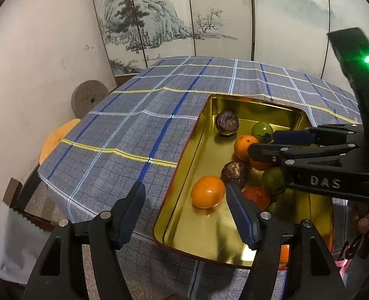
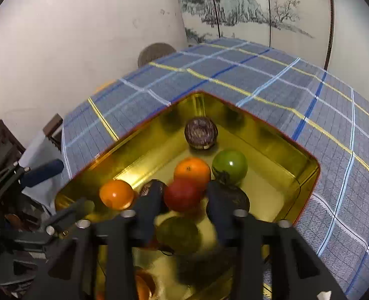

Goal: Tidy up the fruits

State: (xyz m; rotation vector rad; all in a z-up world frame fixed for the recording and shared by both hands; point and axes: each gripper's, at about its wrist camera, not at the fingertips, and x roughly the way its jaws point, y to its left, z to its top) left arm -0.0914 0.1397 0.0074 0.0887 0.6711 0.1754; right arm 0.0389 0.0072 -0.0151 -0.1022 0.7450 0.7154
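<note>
The left tongs (image 1: pixel 184 212) are held released, empty, at the near left rim of the gold tin (image 1: pixel 184 165) on the checked bench (image 1: pixel 109 130). Inside lie oranges, green and dark fruits. The right tongs (image 2: pixel 182 200) stand parted around a red fruit (image 2: pixel 183 195), apparently just set down; withdrawal seems called for next.

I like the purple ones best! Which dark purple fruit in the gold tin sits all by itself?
The dark purple fruit in the tin's far corner. It touches nothing, while the other purple one is crowded among the oranges.
</note>
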